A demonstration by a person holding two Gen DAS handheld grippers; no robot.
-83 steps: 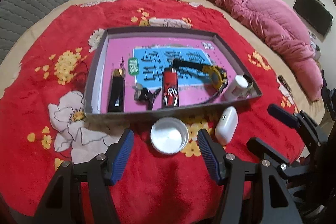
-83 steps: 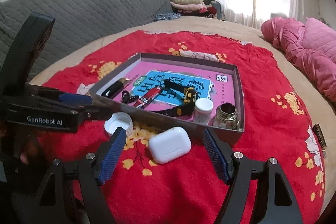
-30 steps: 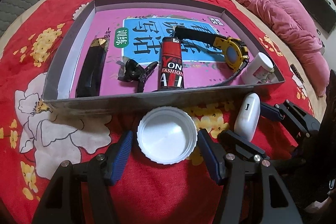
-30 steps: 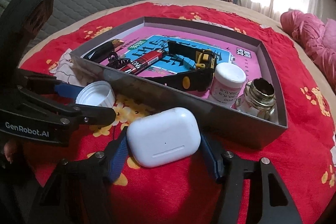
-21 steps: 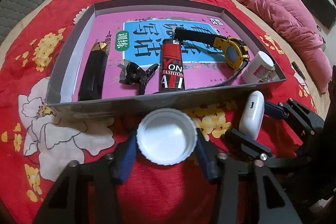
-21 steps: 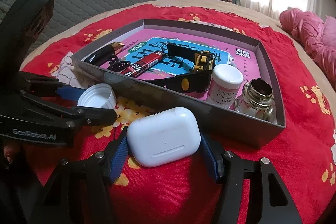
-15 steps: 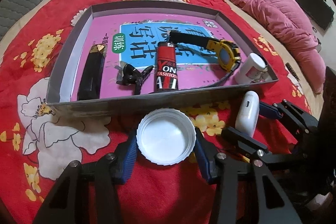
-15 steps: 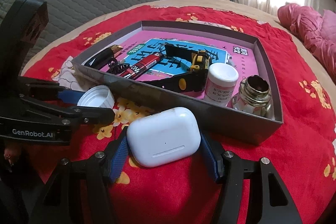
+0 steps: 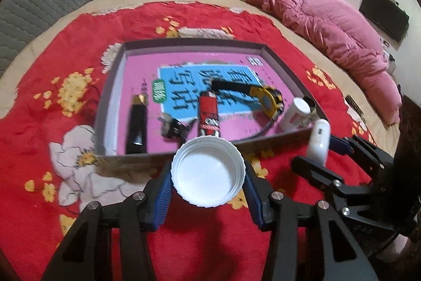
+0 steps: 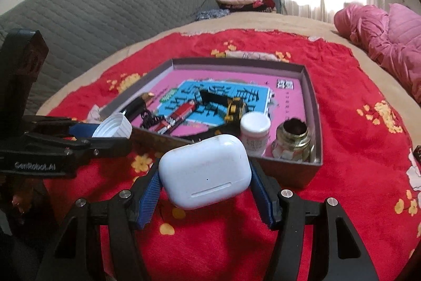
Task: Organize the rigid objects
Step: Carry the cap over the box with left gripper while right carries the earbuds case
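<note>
Left wrist view shows the left gripper (image 9: 208, 191) pinching the white cap (image 9: 208, 171) by its rim, lifted just short of the grey tray's (image 9: 286, 65) near wall; it should clear that wall before release. The right gripper (image 10: 205, 191) clamps the white earbud case (image 10: 204, 170) above the red cloth (image 10: 342, 86); I would carry it level and set it in bare tray floor, clear of the small white jar (image 10: 254, 133).

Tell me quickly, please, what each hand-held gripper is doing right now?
Left hand-held gripper: closed on the white bottle cap, lifted.
Right hand-held gripper: closed on the white earbud case, lifted.
</note>
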